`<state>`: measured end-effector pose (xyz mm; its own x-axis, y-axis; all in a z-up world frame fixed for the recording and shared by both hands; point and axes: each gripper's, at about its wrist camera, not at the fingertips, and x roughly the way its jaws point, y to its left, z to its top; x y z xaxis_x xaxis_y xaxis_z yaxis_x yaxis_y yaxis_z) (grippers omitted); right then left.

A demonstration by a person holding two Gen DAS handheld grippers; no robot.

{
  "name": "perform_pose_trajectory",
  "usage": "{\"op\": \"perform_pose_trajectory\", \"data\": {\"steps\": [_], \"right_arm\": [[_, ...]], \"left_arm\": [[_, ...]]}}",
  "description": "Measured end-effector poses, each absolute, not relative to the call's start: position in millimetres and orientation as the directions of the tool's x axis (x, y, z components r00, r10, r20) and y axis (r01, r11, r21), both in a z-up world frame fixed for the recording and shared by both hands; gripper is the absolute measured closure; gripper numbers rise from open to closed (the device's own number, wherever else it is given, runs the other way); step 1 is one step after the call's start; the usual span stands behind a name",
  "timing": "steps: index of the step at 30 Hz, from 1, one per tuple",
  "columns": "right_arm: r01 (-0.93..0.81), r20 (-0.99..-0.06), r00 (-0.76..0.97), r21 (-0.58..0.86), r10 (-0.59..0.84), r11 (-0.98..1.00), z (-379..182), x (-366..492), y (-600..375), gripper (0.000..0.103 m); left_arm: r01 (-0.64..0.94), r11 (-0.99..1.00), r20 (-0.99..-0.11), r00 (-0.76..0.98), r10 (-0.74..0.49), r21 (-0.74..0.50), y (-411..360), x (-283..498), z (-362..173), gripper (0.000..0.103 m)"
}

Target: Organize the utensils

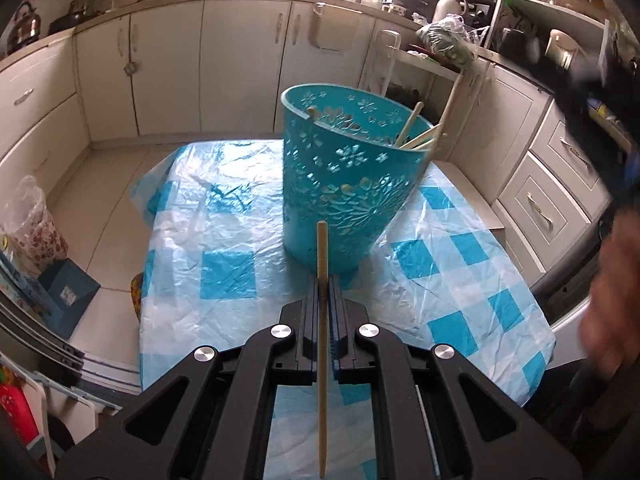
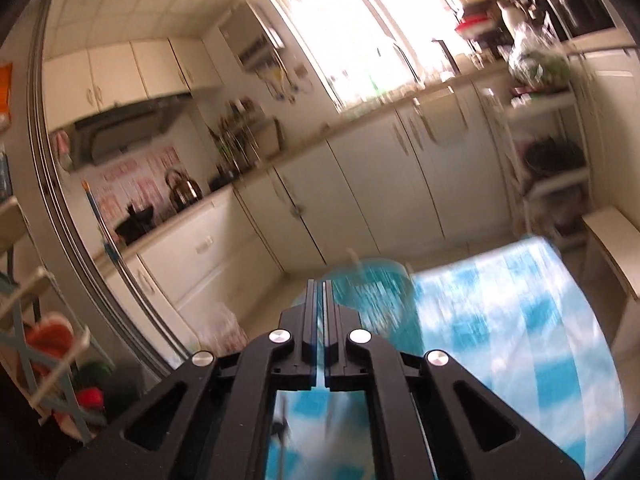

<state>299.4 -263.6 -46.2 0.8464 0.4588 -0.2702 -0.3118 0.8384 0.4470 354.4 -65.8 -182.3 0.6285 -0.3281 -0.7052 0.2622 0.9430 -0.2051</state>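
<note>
Your desk [image 1: 224,216] is a small surface draped in a crinkled blue-and-white checked plastic sheet. Its far edge stops short of a run of cream cabinets [image 1: 240,64], with a strip of pale tiled floor [image 1: 104,208] between them. The sheet hangs over the left edge, and floor lies open on that side too. On the right edge, drawer fronts [image 1: 560,184] stand close by.

A teal cut-out basket [image 1: 344,184] stands upright toward the far edge of the desk, slightly right of centre. Several pale wooden sticks [image 1: 416,136] lean inside it, their tips resting against its right rim. The near half of the desk is bare sheet.

Your left hand-held gripper [image 1: 323,300] is clamped shut on a single wooden chopstick [image 1: 321,352]. The stick runs lengthwise between the jaws, with its tip poking out just in front of the basket's near wall, not touching it.

Your right hand-held gripper [image 2: 321,300] has its jaws closed to a thin slit, with nothing between them.

The left wrist view alone shows the chopstick and the basket's contents sharply, plus a blurred hand [image 1: 612,292] at the right. The right wrist view is motion-blurred; it alone shows the window [image 2: 360,36], upper cupboards and a kettle [image 2: 182,190] on the counter.
</note>
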Motion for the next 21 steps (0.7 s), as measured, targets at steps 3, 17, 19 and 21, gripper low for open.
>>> {"op": "perform_pose_trajectory", "data": {"steps": [3, 17, 19, 21], "right_arm": [[-0.307, -0.295, 0.843, 0.423, 0.450, 0.853, -41.4, 309.5, -261.7, 0.100], [0.136, -0.786, 0.580, 0.351, 0.213, 0.926, -220.6, 314.5, -275.4, 0.059], [0.148, -0.816, 0.567, 0.239, 0.115, 0.960, -225.7, 334.4, -259.6, 0.059], [0.121, -0.830, 0.558, 0.104, 0.019, 0.987, -229.7, 343.4, -240.9, 0.059]], "left_arm": [[0.242, 0.946, -0.719, 0.617, -0.322, -0.216, -57.0, 356.2, -193.0, 0.098], [0.233, 0.930, -0.751, 0.549, -0.368, -0.285, -48.3, 366.6, -243.1, 0.098], [0.234, 0.929, -0.752, 0.546, -0.370, -0.288, -47.3, 365.7, -246.2, 0.098], [0.231, 0.927, -0.750, 0.545, -0.376, -0.296, -45.8, 365.5, -247.9, 0.098]]}}
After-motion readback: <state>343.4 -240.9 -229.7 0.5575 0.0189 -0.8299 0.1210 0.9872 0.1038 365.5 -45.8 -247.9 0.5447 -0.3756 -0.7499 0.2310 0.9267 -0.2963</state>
